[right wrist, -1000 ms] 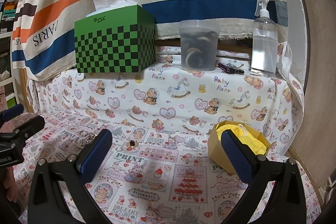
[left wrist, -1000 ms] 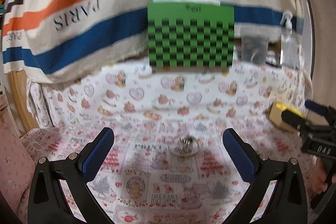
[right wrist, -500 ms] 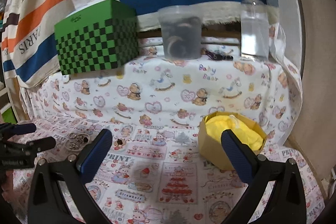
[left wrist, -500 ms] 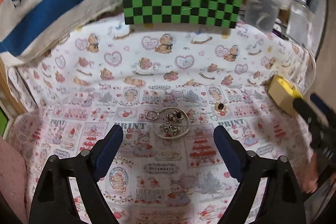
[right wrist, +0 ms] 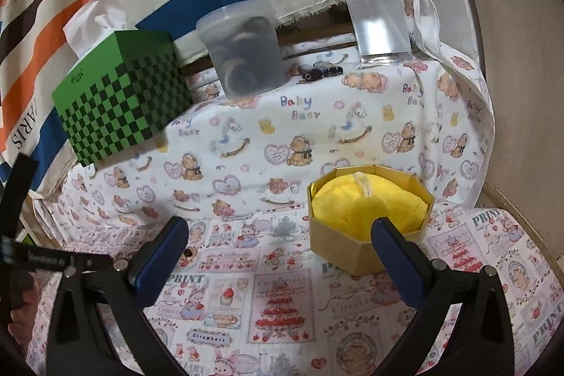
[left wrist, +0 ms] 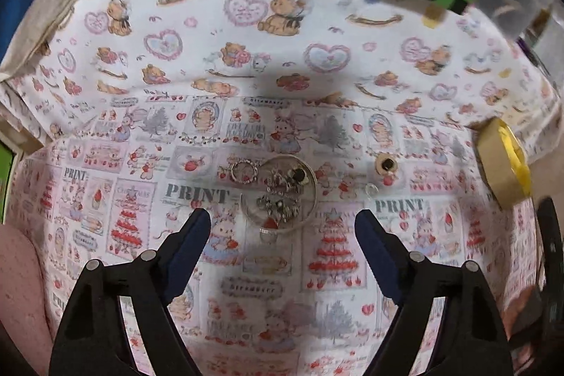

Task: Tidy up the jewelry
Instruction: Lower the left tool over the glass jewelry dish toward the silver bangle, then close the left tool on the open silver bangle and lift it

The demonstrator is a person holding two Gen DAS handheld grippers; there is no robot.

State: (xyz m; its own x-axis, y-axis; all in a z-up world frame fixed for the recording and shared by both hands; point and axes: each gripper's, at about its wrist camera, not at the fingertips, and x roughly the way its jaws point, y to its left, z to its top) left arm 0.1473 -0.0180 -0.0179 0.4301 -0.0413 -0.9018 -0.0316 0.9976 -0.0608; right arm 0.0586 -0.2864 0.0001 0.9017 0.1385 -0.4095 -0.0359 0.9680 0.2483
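Observation:
A small clear round dish (left wrist: 310, 199) holds a heap of silver jewelry (left wrist: 280, 196) on the printed cloth. A beaded ring (left wrist: 243, 171) lies just left of the dish. A round piece with a dark stone (left wrist: 386, 163) lies to its right and also shows in the right wrist view (right wrist: 189, 252). My left gripper (left wrist: 282, 229) is open and empty, hovering just before the dish. My right gripper (right wrist: 280, 245) is open and empty, with a yellow-lined cardboard box (right wrist: 368, 217) beside its right finger. The box also shows in the left wrist view (left wrist: 502, 161).
A green checkered tissue box (right wrist: 123, 101), a frosted plastic tub (right wrist: 246, 51) and a clear spray bottle (right wrist: 377, 9) stand on a raised cloth-covered ledge at the back. The left gripper's body (right wrist: 21, 256) shows at the right wrist view's left edge.
My left gripper has tilted down and moved closer to the jewelry dish. My right gripper has moved nearer the yellow-lined box. Both stay open.

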